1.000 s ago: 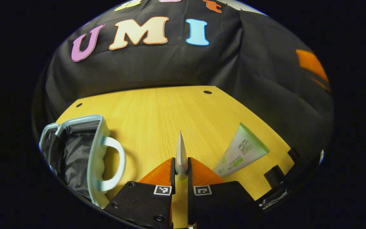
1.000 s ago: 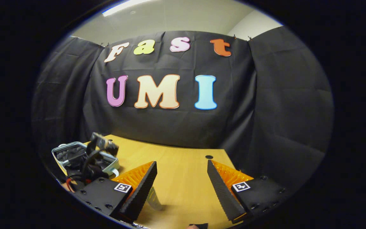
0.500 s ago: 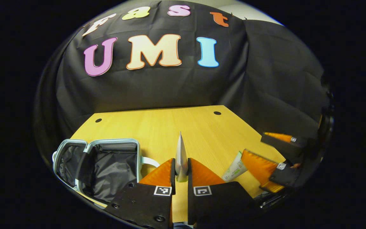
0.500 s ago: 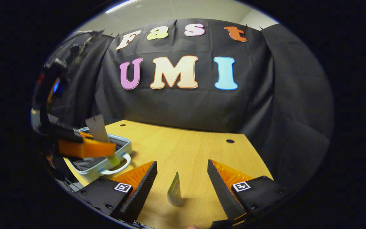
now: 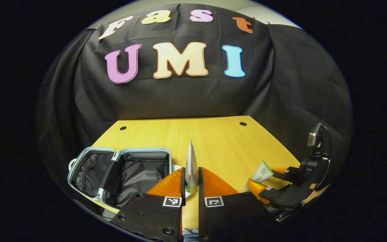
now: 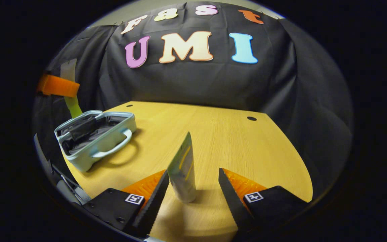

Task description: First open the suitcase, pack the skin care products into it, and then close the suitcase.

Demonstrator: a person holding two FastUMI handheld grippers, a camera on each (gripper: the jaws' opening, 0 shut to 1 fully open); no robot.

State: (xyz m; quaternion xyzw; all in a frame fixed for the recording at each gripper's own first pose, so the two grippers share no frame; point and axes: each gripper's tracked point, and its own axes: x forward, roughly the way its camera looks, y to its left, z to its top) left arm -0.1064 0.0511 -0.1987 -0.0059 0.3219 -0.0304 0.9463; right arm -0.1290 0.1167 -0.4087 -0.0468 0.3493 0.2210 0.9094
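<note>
In the left gripper view my left gripper (image 5: 190,170) is shut on a silvery tube (image 5: 191,163), seen edge-on and held above the table. Just left of it and below lies the pale blue suitcase (image 5: 85,153), open, with its dark lining showing. Farther right, my right gripper (image 5: 264,177) straddles a white-and-green tube (image 5: 262,170) on the table. In the right gripper view that tube (image 6: 181,171) stands between the fingers of the open right gripper (image 6: 193,173), close to the left finger (image 6: 153,198). The suitcase (image 6: 113,139) lies at the left, with the left gripper (image 6: 57,85) above it.
The wooden table (image 5: 210,134) has two small holes near its far edge, and the black cloth wall hangs right behind it. The table's right edge runs close to the right gripper. A hand (image 5: 316,195) holds the right gripper.
My left gripper has risen with the silvery tube and now faces the open suitcase squarely. The right gripper has come down and forward around the white-and-green tube, its fingers still apart.
</note>
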